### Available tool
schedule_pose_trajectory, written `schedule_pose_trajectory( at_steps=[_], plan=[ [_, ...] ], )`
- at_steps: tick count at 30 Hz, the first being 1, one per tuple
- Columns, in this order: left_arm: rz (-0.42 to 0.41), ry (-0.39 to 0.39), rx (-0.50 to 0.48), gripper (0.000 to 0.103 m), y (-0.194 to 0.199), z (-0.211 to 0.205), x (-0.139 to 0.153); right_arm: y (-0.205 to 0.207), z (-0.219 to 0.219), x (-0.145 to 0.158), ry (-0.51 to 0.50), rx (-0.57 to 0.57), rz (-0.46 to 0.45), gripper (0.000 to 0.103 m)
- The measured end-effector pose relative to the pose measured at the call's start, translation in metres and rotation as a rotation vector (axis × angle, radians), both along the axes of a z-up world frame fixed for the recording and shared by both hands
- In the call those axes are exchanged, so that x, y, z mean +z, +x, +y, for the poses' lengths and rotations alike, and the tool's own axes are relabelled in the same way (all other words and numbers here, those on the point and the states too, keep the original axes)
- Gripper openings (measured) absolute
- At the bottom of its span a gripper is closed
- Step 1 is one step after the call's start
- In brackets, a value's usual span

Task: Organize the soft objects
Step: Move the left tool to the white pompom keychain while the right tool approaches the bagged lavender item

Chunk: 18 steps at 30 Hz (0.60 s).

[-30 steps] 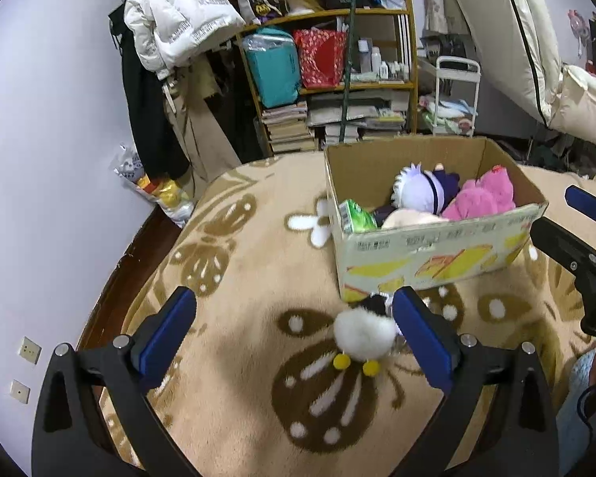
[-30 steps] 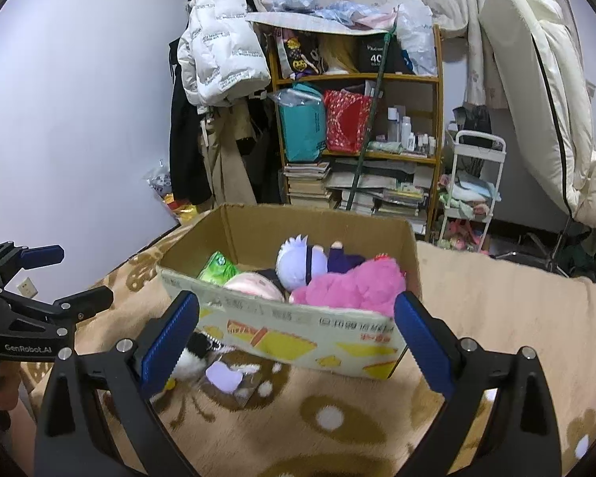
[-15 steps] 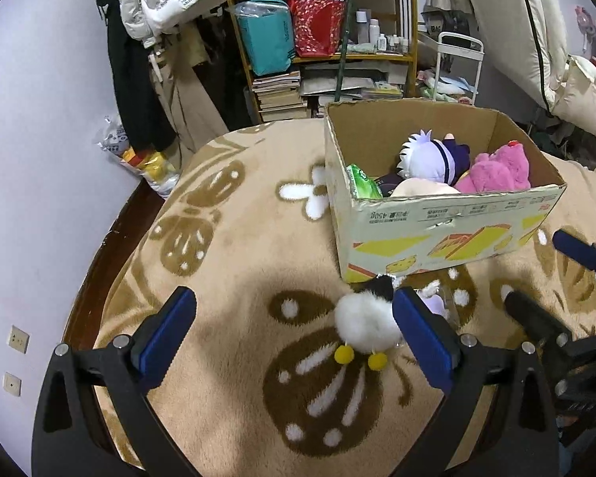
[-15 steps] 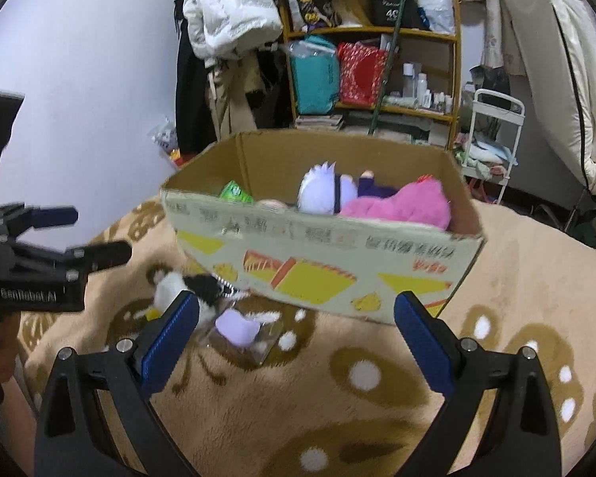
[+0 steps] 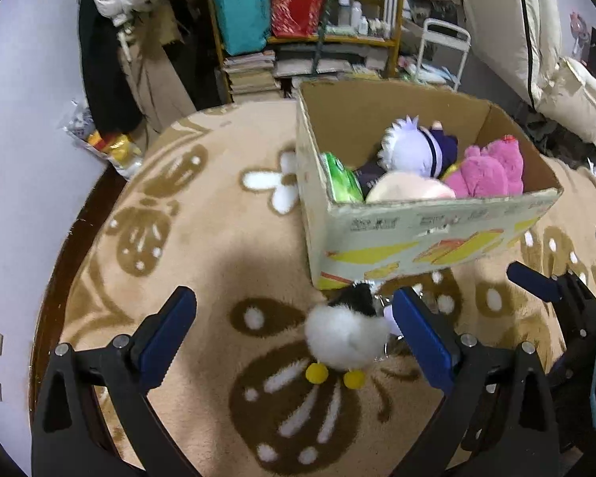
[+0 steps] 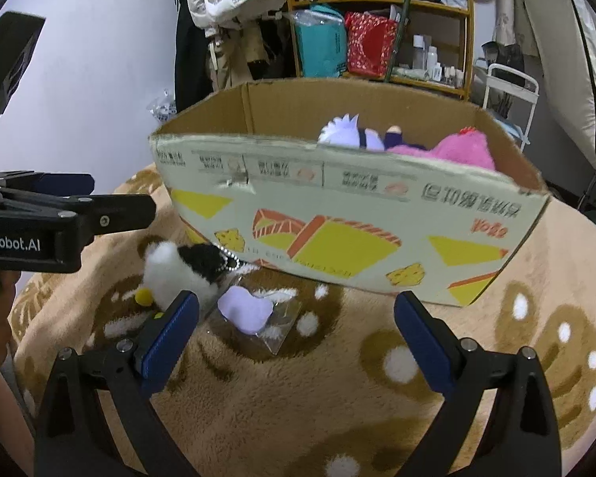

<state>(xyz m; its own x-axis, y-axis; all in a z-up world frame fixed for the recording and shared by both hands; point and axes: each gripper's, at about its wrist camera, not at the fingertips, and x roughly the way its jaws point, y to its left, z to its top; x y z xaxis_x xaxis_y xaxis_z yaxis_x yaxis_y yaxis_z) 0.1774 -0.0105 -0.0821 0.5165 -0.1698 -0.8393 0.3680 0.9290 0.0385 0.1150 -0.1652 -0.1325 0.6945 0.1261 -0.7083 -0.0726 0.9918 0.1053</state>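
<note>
A tan blanket [image 5: 202,238] with brown flower shapes fills the lower frame in both views. On it, right of centre, stands an open cardboard box [image 5: 425,234] holding a pink plush [image 5: 488,171], a white-haired doll [image 5: 413,149] and a green packet [image 5: 339,177]. Just below the box's near corner lies a white-and-black fluffy toy [image 5: 347,336], with a small lilac plush in clear wrap [image 6: 248,312] beside it. The left tongs [image 5: 294,334] gape wide and empty around the fluffy toy; the right tongs [image 6: 296,334] gape wide and empty too.

I see: blanket [image 5: 202,246] tan, brown-white motifs | box [image 6: 337,214] cream, yellow-orange print | plush [image 5: 347,338] white-black (yellow feet) | pads [image 6: 167,332] blue
</note>
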Motion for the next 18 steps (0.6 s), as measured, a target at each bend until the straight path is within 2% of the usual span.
schedule_pose_trajectory(
  at_steps=[5, 11, 18],
  plan=[
    [0.066, -0.015, -0.018, 0.098, 0.009, -0.005, -0.016, 0.008, 0.007, -0.012, -0.002, 0.02, 0.023, 0.103],
    [0.127, 0.036, -0.037, 0.098, 0.013, -0.012, -0.034, 0.013, 0.016, -0.027, -0.028, 0.04, 0.057, 0.103],
    [0.204, 0.022, -0.015, 0.098, 0.022, -0.01, -0.052, 0.015, 0.027, -0.035, -0.031, 0.054, 0.074, 0.103]
  ],
)
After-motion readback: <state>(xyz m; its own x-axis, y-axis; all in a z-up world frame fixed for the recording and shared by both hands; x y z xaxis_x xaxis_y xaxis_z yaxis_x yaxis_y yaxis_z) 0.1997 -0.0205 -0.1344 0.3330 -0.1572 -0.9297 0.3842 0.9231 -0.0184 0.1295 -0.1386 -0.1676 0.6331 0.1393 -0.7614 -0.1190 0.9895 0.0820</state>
